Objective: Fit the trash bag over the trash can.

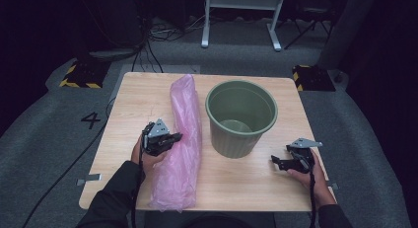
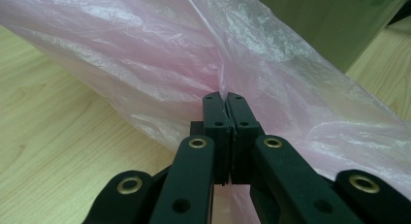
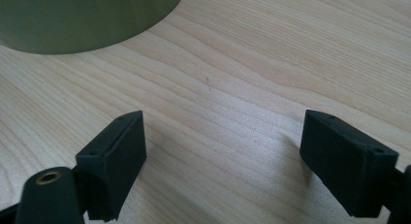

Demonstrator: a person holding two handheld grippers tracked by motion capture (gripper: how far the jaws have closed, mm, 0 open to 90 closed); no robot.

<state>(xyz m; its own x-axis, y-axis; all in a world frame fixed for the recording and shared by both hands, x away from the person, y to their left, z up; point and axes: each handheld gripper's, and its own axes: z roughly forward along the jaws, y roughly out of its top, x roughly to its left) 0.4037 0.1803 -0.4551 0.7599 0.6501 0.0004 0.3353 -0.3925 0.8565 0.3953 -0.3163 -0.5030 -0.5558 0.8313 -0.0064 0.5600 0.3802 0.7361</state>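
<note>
Left gripper view shows the left gripper (image 2: 227,99) pinched on a fold of the thin, limp, slippery pink plastic bag (image 2: 194,54) lying left of the green bin (image 1: 241,117); right gripper (image 3: 223,151) gapes empty.

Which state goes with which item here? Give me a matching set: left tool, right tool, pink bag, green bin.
Items:
1. left tool
2. right tool
3. pink bag
4. green bin

States:
A. standing upright on the table, nothing visible inside
B. open above bare wood
C. lying lengthwise beside the bin
D. shut, pinching thin plastic film

Pairs: 1-D, 2-B, 3-C, 4-A
</note>
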